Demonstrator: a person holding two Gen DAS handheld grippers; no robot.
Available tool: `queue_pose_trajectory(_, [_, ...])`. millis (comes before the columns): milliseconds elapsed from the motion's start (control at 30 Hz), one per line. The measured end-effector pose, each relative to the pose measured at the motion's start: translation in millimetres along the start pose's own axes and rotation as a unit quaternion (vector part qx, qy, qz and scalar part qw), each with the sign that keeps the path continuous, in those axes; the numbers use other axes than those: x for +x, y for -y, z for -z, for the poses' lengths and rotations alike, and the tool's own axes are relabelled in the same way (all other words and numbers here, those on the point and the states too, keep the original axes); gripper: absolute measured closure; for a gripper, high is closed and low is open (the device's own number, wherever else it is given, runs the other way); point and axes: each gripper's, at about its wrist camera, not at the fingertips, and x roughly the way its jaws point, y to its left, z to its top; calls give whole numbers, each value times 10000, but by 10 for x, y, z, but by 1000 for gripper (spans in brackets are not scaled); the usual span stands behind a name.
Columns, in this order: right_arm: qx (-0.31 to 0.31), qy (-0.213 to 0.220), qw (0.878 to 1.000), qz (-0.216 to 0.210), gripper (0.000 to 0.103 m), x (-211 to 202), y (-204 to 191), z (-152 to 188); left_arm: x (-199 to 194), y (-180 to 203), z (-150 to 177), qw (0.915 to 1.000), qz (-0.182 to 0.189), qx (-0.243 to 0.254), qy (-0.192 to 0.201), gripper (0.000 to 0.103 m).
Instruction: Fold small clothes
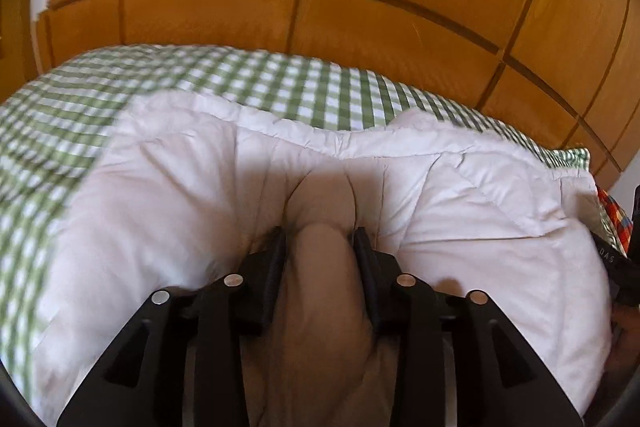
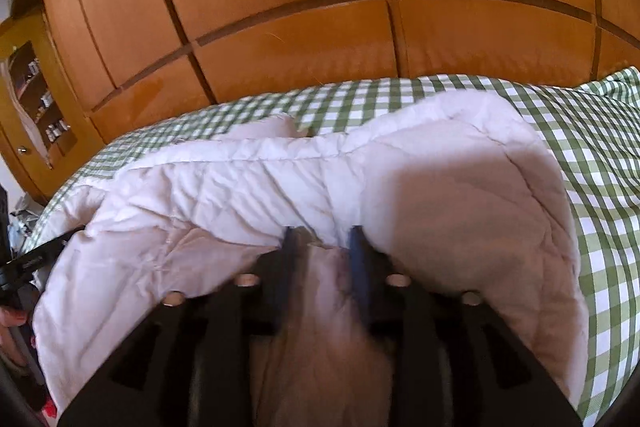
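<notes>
The pale pink quilted garment lies puffy and creased on the green-checked bed cover. The left tool and right tool each pinch a bunched fold of it between narrowly parted fingers.

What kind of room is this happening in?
Most likely a bedroom. A green-checked bed cover lies under the white quilted garment, and tall wooden wardrobe doors fill the wall behind. A small shelf cabinet stands at one side.
</notes>
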Motion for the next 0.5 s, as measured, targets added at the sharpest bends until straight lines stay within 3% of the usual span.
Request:
queue_pose_trajectory(33, [-25, 88, 10000, 14, 54, -79, -25, 7, -187, 17, 26, 9997, -45, -93, 239, 61])
queue_pose_trajectory(67, [-31, 193, 9998, 97, 52, -172, -47, 22, -314, 33, 49, 9991, -4, -150, 406, 60])
queue_pose_trajectory(133, [-8, 444, 9988, 194, 50, -380, -104, 43, -584, 116, 104, 9971, 222, -164, 709, 60])
queue_pose_trajectory(267, [-42, 599, 9972, 448, 49, -624, -119, 66, -970, 536, 247, 9919, 410, 299, 1168, 60])
queue_pose_trajectory(367, [-176, 451, 9951, 864, 49, -627, -31, 53, -907, 850, 307, 9907, 628, 658, 1011, 60])
queue_pose_trajectory(500, [-35, 237, 9958, 887, 49, -519, 195, 105, -494, 1069, 427, 9934, 398, 948, 500, 68])
